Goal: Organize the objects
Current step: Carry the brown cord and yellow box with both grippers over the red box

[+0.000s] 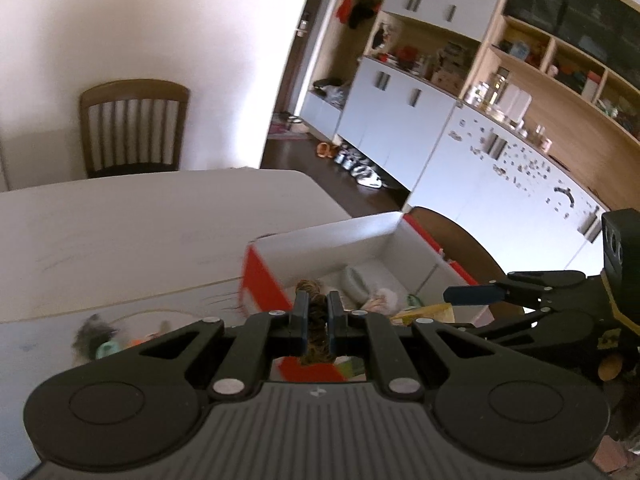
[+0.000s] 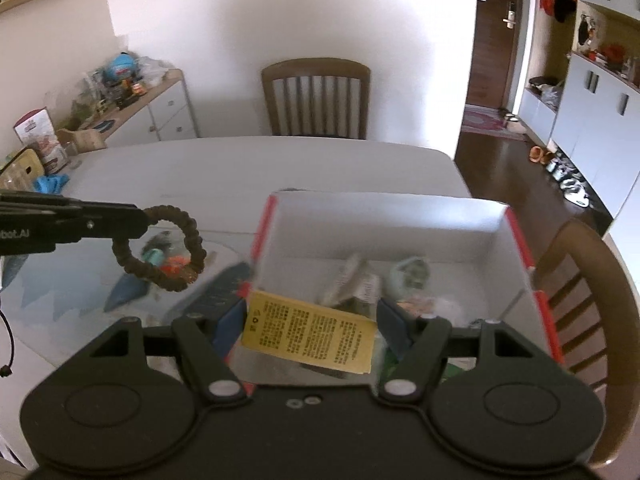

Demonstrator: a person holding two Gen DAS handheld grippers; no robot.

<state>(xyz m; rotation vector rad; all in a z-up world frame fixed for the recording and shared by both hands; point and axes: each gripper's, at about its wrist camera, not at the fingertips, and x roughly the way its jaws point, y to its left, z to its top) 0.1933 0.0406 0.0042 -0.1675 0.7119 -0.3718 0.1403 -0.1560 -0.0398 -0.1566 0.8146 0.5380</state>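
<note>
Brown beads first: from my left wrist camera, the left gripper (image 1: 317, 316) is clamped tight on a brown beaded bracelet (image 1: 316, 322), which shows edge-on between the two dark fingers. Just beyond the fingertips sits a white cardboard box with red sides (image 1: 262, 276), open at the top, on the pale table (image 1: 140, 220). Inside it I can make out a few light, blurred items (too smeared to name). Off to the right the other gripper's blue-padded finger (image 1: 474, 295) reaches in over the box. A wooden chair (image 1: 134, 128) stands at the table's far edge.

From my right wrist camera, the right gripper (image 2: 311, 320) has its jaws set fairly wide, pressed on either end of a yellow packet with black print (image 2: 310, 332), held over the near edge of the box (image 2: 516, 236). To the left, the left gripper (image 2: 140, 220) comes in from the frame's edge with the bracelet (image 2: 158, 248) hanging from its tip as a full ring above the table (image 2: 280, 164), just left of the box. Beneath the ring lie small teal and orange objects (image 2: 166, 260), blurred. A second wooden chair (image 2: 580, 300) sits close by the box on the right.
</note>
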